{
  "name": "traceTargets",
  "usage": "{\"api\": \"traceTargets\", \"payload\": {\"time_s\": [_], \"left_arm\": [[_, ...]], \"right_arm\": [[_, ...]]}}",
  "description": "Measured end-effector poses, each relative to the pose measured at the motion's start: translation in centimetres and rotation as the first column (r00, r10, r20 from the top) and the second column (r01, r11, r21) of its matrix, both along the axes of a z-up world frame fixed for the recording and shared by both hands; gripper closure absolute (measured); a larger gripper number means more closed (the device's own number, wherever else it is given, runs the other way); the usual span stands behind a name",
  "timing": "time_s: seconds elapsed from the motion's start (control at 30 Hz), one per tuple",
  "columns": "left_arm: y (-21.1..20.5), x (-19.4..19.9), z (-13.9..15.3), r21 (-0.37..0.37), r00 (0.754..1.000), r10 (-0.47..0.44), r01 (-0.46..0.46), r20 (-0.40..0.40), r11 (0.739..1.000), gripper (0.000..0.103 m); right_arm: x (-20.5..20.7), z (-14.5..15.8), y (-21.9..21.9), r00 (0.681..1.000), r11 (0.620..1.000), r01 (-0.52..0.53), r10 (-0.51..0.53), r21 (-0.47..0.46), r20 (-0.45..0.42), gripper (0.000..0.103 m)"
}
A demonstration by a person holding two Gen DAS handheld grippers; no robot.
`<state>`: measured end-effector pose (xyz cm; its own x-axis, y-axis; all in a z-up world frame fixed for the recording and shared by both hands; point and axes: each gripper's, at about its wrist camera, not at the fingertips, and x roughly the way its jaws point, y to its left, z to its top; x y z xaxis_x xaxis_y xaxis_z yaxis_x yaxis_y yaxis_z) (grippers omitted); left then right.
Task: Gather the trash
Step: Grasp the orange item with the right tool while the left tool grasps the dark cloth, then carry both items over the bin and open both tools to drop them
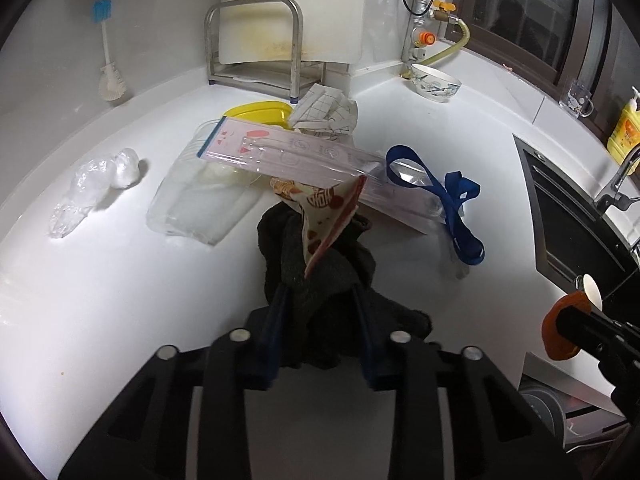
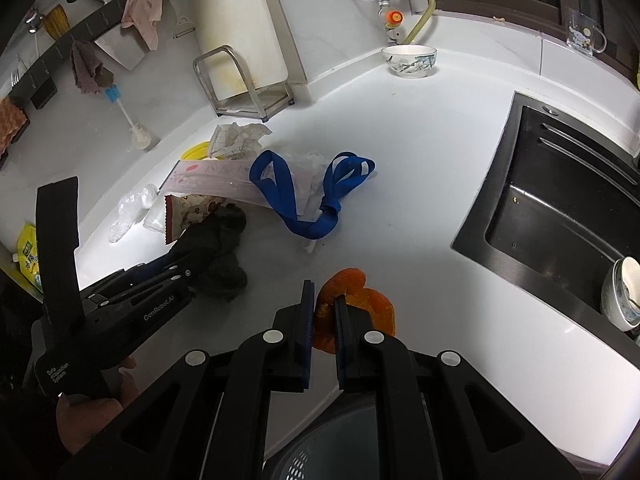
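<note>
My left gripper [image 1: 320, 292] is shut on a dark grey cloth [image 1: 320, 268] together with a printed snack wrapper [image 1: 324, 216], held above the white counter [image 1: 120, 280]. It also shows in the right wrist view [image 2: 192, 256] with the cloth [image 2: 220, 248] and the wrapper [image 2: 184, 212]. My right gripper [image 2: 322, 304] is shut on an orange peel [image 2: 360, 308], which also shows in the left wrist view [image 1: 560, 332]. Behind lie a long clear package [image 1: 288, 156], a blue strap [image 1: 452, 200], crumpled paper [image 1: 324, 112], a yellow lid [image 1: 260, 114] and clear plastic bags [image 1: 92, 192].
A dark sink [image 2: 560, 208] lies at the right with a bowl [image 2: 624, 292] in it. A patterned bowl [image 2: 408, 60], a metal rack [image 2: 240, 80], a bottle brush [image 1: 110, 72] and a gas valve [image 1: 432, 24] stand at the back. A bin [image 2: 340, 448] shows below my right gripper.
</note>
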<state>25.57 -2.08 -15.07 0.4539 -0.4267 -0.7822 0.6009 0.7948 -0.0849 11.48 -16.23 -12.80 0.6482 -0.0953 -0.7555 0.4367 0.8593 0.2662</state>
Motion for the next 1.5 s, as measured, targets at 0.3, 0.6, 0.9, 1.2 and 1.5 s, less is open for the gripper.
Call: {"api": "traceTargets", "payload": {"time_s": [0.3,0.6,0.9,1.2,1.5], "left_arm": [[3.0,-0.8,2.8,-0.006,0.999,0.026,-0.026,0.021,1.0,0.082],[5.5,-3.6,5.4,-0.019,0.997,0.062,-0.061,0.04,0.998,0.082],[6.4,-10.1,6.5,-0.01,0.995,0.099,-0.098,0.034,0.995,0.082],[4.7,-17.8,6.3,0.003,0.995,0.096,-0.096,0.001,0.995,0.082],[1.7,-23.2,4.7,0.029,0.995,0.082,-0.081,-0.05,0.996,0.082]], "right_arm": [[-1.6,1.3,0.6,1.0,1.0,-0.02,0.02,0.014,0.019,0.094],[-3.1,3.1,2.1,0.996,0.997,-0.078,0.078,0.002,0.048,0.094],[-6.5,4.0,2.7,0.98,0.981,-0.192,0.192,0.0,0.057,0.094],[-12.2,3.4,1.6,0.965,0.966,-0.26,0.26,0.0,0.025,0.094],[-17.3,0.2,-0.2,0.954,0.953,-0.297,0.299,0.06,-0.025,0.094]]}}
